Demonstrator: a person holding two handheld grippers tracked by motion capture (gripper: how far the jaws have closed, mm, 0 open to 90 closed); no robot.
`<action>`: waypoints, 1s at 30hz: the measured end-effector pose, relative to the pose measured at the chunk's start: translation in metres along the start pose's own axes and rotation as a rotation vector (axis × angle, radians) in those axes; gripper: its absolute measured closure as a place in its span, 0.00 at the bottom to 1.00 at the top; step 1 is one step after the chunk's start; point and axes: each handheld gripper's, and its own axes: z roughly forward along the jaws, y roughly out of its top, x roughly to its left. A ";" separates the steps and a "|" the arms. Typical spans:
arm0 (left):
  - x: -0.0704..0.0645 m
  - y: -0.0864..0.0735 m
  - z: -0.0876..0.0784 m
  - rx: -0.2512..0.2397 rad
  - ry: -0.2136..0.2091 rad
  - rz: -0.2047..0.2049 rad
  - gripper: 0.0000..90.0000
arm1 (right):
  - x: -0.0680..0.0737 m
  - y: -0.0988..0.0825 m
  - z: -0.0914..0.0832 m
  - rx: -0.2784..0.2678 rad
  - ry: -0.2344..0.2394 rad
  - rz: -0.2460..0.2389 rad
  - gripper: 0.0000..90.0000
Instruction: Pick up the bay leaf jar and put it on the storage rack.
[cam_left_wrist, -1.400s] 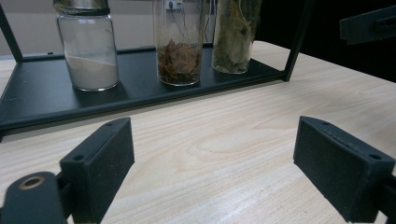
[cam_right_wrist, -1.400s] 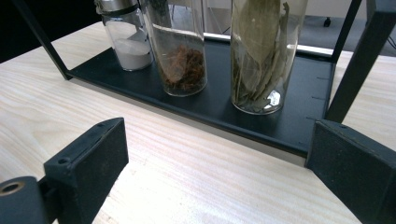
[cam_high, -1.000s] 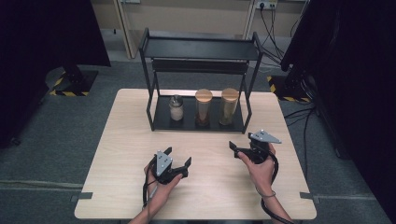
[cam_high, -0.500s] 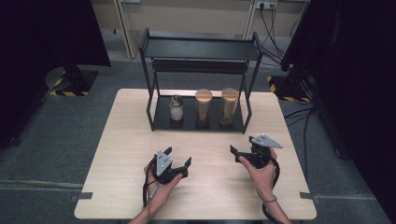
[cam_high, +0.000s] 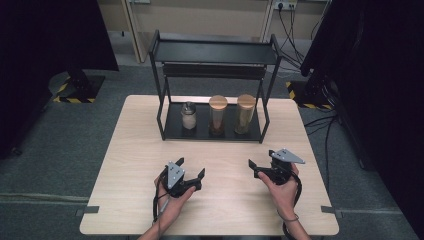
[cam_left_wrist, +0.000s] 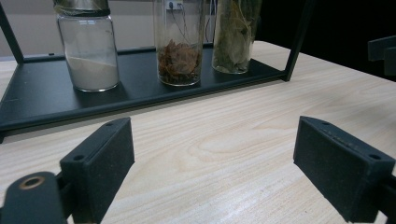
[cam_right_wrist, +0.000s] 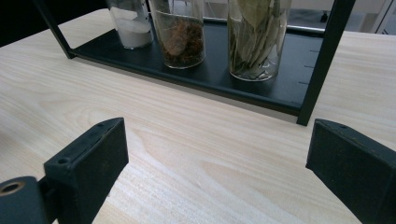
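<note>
A black two-tier rack (cam_high: 260, 136) stands at the back middle of the wooden table (cam_high: 135, 150). On its lower shelf stand a shaker of white powder (cam_high: 188, 116), a cork-lidded jar of brown spice (cam_high: 218, 115) and a jar of dried leaves (cam_high: 245, 114). My left gripper (cam_high: 190, 167) rests low over the near left of the table, open and holding nothing. My right gripper (cam_high: 261, 160) hovers at the near right, also open and holding nothing. Between the left gripper's (cam_left_wrist: 215, 158) jaws lies bare wood, with the shaker (cam_left_wrist: 88, 46) ahead. The right gripper (cam_right_wrist: 219, 158) faces the leaf jar (cam_right_wrist: 256, 37).
The rack's upper shelf (cam_high: 215, 51) is bare, and its front posts (cam_right_wrist: 322, 60) frame the jars. Bare wood lies between both grippers and the rack. Dark curtains, cables and grey floor surround the table.
My right gripper has drifted slightly toward the table's near edge. The left gripper and the jars have stayed put.
</note>
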 end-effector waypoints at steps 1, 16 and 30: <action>0.000 0.000 0.000 0.000 0.000 0.000 0.13 | 0.000 -0.001 -0.001 0.000 -0.001 0.000 0.06; 0.000 0.000 0.000 0.000 0.001 -0.001 0.13 | -0.006 -0.016 -0.008 0.008 -0.011 0.011 0.06; 0.000 0.000 0.000 -0.002 0.002 -0.003 0.13 | -0.009 -0.027 -0.011 0.021 -0.017 0.016 0.06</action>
